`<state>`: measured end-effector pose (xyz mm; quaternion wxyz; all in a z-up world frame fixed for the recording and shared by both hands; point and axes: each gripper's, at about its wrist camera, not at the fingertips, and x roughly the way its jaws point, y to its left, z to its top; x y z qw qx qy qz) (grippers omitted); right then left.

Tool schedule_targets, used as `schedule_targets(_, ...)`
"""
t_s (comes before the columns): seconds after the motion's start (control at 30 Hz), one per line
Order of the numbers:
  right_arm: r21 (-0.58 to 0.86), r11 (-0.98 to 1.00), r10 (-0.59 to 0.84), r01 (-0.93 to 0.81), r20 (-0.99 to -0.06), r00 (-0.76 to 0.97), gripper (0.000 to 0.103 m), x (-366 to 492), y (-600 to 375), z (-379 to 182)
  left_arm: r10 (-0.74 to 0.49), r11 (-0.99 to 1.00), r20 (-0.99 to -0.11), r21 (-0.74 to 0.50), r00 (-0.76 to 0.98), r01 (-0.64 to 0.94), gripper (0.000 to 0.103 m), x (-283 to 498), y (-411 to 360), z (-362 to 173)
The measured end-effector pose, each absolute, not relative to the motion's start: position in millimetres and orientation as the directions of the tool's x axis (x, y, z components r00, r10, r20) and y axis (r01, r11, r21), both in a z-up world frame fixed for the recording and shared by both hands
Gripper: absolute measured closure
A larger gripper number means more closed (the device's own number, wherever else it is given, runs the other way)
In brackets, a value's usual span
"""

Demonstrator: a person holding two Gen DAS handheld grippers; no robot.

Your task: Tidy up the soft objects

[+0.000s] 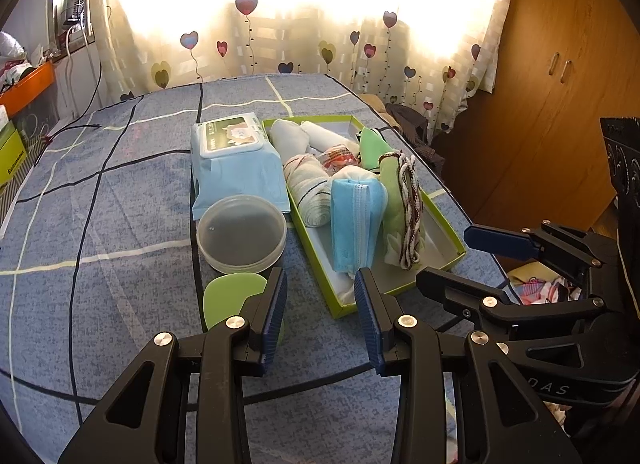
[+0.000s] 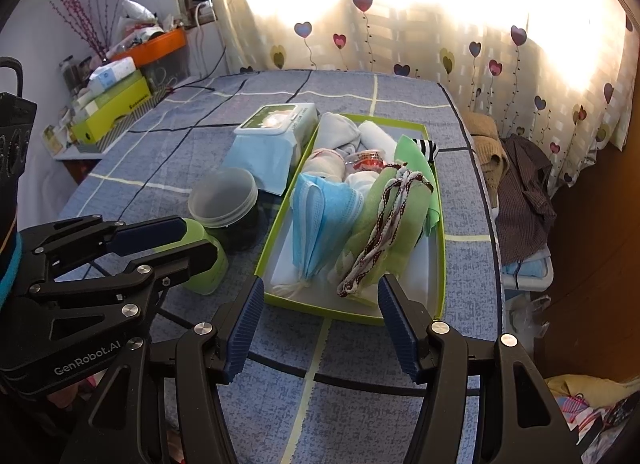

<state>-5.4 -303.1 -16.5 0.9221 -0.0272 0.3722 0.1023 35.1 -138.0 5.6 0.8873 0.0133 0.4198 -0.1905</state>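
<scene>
Both grippers, left (image 1: pixel 320 296) and right (image 2: pixel 320 304), hover with fingers spread and empty over the table (image 1: pixel 120 192), likely because the soft things, mask (image 1: pixel 352 220) included, already sit packed in the box (image 1: pixel 444 232).

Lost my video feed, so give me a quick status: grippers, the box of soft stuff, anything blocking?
Left gripper and right gripper open, empty. Green box packed: blue masks, green cloth. Lidded jar and wipes pack beside it, not blocking.
</scene>
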Motion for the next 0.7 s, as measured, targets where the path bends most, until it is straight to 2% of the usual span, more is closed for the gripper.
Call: schedule_targets(0.7,0.022,0.978,0.165,-0.209,-0.694,0.701,0.043,-4.7,-301.9,-16.7,-0.328,0.926,-0.752,-0.138,0.572,0.350,0.067,35.9,-138.0,5.8)
